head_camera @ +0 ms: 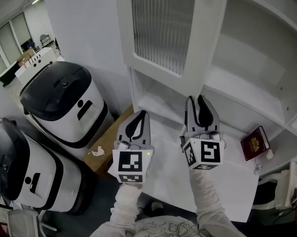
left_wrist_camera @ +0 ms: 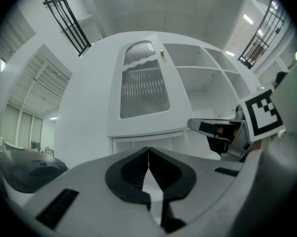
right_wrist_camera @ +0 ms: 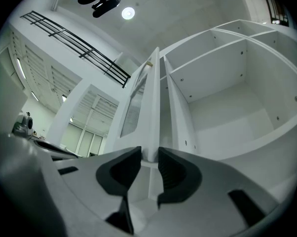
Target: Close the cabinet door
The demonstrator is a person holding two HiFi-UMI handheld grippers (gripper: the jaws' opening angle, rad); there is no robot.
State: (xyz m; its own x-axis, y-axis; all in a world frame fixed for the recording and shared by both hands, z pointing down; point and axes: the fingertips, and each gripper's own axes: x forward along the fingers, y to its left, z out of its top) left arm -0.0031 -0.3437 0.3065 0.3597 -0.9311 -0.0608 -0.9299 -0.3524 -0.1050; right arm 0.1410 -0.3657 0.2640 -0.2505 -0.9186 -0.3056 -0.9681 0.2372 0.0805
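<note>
The cabinet door (head_camera: 138, 58) stands open, swung out from the white cabinet (head_camera: 257, 48) so that its ribbed glass panel (head_camera: 163, 23) faces left and its free edge points toward the person. The right tool (head_camera: 198, 101) meets that door at its lower free corner. In the right gripper view the door (right_wrist_camera: 151, 107) runs edge-on straight up from the right tool (right_wrist_camera: 149, 155). The two dark jaws sit one on each face of the door's edge and pinch it, with the glass side to the left jaw and the bare shelves to the right jaw. A small knob (right_wrist_camera: 149, 63) shows far up the same edge, well above the grip.

The left tool (head_camera: 140, 116) hangs just left of the right one, below the door's bottom rail and apart from it. In the left gripper view its jaws are pressed together with nothing between them (left_wrist_camera: 148, 153). The door (left_wrist_camera: 143, 90) fills the middle of that view face-on, the knob (left_wrist_camera: 162, 53) at its upper right corner. The right tool (left_wrist_camera: 215, 127) and its marker cube (left_wrist_camera: 262, 115) show at the right.

Both tools hover over the white bench (head_camera: 222, 181). A red booklet (head_camera: 254, 143) lies on it to the right of the right tool, well clear of the door. Two white-and-black machines (head_camera: 64, 102) stand on the floor at the left.
</note>
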